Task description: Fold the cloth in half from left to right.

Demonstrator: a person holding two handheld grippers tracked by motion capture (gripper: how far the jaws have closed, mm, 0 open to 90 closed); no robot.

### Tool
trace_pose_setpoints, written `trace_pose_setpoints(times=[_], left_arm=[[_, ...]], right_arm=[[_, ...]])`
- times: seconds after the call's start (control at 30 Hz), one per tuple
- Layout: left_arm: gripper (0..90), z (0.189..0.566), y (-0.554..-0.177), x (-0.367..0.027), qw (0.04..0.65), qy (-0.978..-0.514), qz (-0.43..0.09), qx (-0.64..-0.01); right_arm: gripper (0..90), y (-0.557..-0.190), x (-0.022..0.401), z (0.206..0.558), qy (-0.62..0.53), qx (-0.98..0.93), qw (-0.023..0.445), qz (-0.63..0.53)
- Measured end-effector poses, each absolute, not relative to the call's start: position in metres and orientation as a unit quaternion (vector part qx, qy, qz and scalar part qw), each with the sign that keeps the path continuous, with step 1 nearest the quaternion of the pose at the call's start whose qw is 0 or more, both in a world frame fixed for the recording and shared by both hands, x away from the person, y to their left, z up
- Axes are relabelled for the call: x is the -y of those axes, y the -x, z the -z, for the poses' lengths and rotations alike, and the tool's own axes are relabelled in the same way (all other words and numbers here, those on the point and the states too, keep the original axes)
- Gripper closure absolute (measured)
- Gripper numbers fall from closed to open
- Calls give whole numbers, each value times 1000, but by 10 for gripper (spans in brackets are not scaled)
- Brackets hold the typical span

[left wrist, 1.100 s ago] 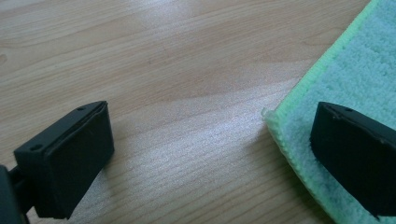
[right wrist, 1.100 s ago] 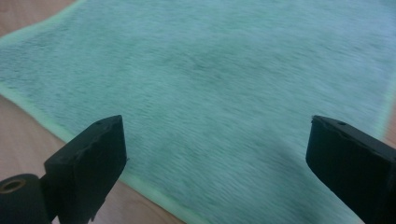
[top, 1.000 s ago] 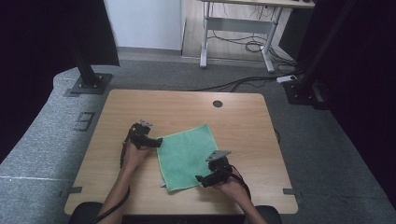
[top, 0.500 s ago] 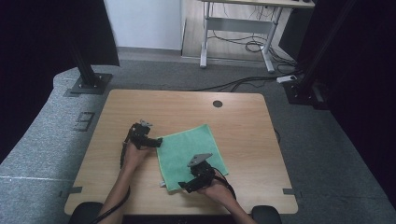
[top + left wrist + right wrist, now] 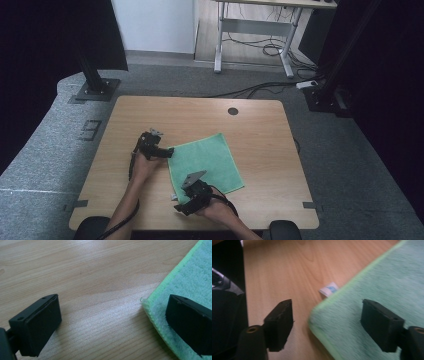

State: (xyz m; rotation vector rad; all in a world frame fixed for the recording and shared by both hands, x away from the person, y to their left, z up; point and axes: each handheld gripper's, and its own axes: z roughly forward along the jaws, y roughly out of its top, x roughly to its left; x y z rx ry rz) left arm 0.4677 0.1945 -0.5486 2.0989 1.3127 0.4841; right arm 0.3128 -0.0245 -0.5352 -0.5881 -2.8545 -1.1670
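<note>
A green cloth [image 5: 206, 161] lies flat on the wooden table [image 5: 260, 135]. My left gripper [image 5: 169, 151] stands open at the cloth's left corner. In the left gripper view its jaws straddle that corner [image 5: 147, 303]: one over bare wood, the other over the cloth [image 5: 192, 277]. My right gripper [image 5: 181, 204] is at the cloth's near-left corner. In the right gripper view that corner [image 5: 317, 315] lies between the jaws, which have just been closing but stand apart from it. A small white label [image 5: 329, 288] sticks out from the cloth's edge.
Bare wood surrounds the cloth on all sides. A round cable hole [image 5: 233, 111] sits near the table's far edge. The table's front edge [image 5: 150, 227] runs close under both forearms. Grey carpet and a desk frame [image 5: 250, 40] lie beyond.
My right gripper has slid left along the cloth's near edge to its near-left corner. The left gripper has kept still.
</note>
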Motion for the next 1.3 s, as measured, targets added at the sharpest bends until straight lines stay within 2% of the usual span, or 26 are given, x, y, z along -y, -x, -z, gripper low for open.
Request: trace_pose_setpoints(times=[0.13,0.4,0.57,0.63,0.67,0.77,0.9,1.07,1.17,1.3], left_arm=[[6,549,-468,-194,305,-793,-183,-496],[6,549,-468,-194,305,-793,-183,-496],[39,548,-466,-195,310,-794,-184,-489],[56,548,-465,-195,314,-795,-184,-486],[153,547,-463,-195,326,-799,-183,-470],[318,546,-458,-194,340,-806,-180,-450],[529,546,-454,-192,352,-812,-173,-431],[745,546,-452,-190,363,-815,-159,-422],[831,546,-451,-189,364,-816,-154,-422],[868,546,-450,-190,367,-811,-148,-431]], right_arm=[[334,-309,17,536,175,913,4,370],[639,-304,17,533,165,925,-25,341],[782,-303,20,532,172,928,-32,328],[798,-304,20,531,173,929,-32,327],[831,-304,20,532,175,929,-32,325],[843,-306,21,532,180,927,-29,327],[844,-306,21,532,184,926,-31,327],[842,-306,20,532,185,925,-31,329],[838,-306,19,532,185,926,-29,329],[838,-305,16,532,180,926,-28,329]])
